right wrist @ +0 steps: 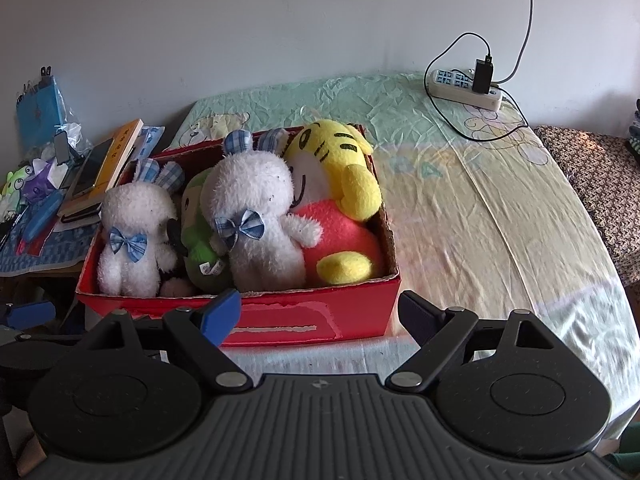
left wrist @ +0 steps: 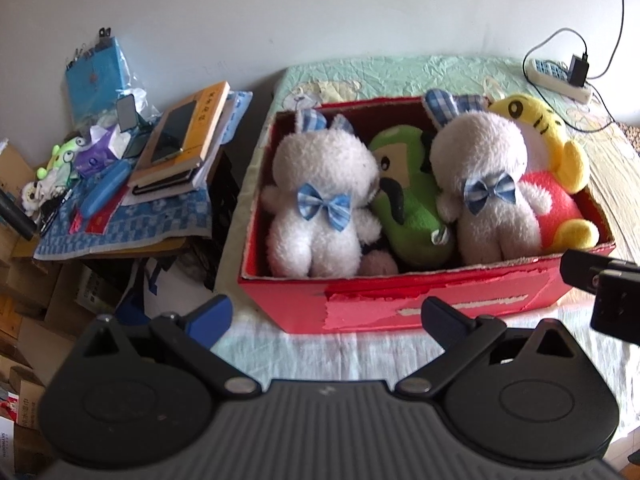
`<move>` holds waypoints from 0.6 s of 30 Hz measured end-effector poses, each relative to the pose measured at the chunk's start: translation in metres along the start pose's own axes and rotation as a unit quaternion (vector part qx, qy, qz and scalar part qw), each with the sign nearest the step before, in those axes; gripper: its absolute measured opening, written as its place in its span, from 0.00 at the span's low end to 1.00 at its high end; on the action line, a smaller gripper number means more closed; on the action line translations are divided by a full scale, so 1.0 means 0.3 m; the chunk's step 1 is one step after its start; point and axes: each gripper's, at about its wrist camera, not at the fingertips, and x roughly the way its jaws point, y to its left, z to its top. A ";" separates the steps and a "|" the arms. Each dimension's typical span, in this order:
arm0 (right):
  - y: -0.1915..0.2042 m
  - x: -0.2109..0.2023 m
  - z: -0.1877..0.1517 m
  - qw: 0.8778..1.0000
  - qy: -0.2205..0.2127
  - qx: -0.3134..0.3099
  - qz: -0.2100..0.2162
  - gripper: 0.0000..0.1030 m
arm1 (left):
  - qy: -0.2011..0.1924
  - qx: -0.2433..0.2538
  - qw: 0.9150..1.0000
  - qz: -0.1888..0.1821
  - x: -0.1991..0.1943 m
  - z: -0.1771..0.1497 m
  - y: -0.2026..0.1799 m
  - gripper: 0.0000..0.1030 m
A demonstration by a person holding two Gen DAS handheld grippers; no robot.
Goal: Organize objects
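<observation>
A red cardboard box stands on the bed and holds several plush toys. Two white rabbits with blue bows sit upright, with a green plush between them and a yellow tiger plush in red at the right end. The same toys show in the right wrist view: rabbits, green plush, tiger. My left gripper is open and empty just in front of the box. My right gripper is open and empty at the box's front right corner.
A cluttered side table left of the bed carries books, a phone, a blue case and small toys. A power strip with charger and cables lies at the bed's far right. Cardboard boxes sit on the floor at left.
</observation>
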 end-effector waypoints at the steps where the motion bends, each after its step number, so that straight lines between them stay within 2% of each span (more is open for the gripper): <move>1: -0.005 0.003 0.000 1.000 0.002 0.000 0.001 0.85 | 0.004 0.002 1.000 0.001 0.005 0.000 -0.006 0.98; 7: -0.035 0.030 0.003 1.000 0.023 0.000 0.008 0.85 | 0.032 0.021 0.999 0.010 0.030 -0.005 -0.058 0.98; 18: -0.125 0.087 -0.012 0.997 0.069 -0.006 0.023 0.85 | 0.073 0.024 0.997 0.012 0.079 -0.015 -0.171 0.98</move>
